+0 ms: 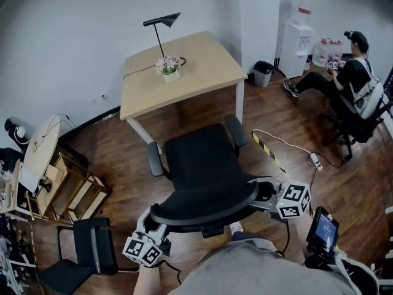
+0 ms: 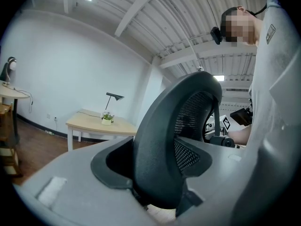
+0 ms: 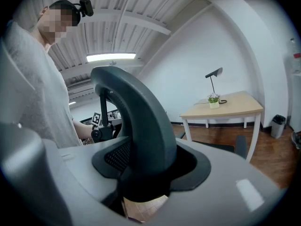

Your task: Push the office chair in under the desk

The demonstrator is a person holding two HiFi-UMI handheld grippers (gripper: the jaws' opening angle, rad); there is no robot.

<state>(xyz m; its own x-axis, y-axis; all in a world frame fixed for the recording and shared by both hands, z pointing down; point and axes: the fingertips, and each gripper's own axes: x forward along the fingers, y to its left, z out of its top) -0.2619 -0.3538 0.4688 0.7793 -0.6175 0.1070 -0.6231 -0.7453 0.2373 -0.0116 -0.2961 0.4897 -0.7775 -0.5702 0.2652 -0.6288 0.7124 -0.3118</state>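
Note:
The black office chair [image 1: 199, 158] stands on the wood floor just in front of the light wooden desk [image 1: 178, 72], its seat facing the desk and its armrests short of the desk edge. Its curved mesh backrest [image 1: 202, 206] is nearest me. My left gripper [image 1: 153, 227] clasps the backrest's left end and my right gripper [image 1: 265, 192] its right end. In the left gripper view the backrest [image 2: 174, 140] fills the gap between the jaws of the left gripper [image 2: 160, 173]. In the right gripper view the backrest [image 3: 141, 126] likewise sits tight in the right gripper [image 3: 146, 168].
A black lamp [image 1: 163, 23] and a small potted plant [image 1: 169, 66] stand on the desk. A second black chair [image 1: 92, 244], wooden shelves [image 1: 73, 189] and a round white table [image 1: 37, 152] are at left. A power strip [image 1: 315, 160] lies on the floor; a seated person [image 1: 353, 85] is far right.

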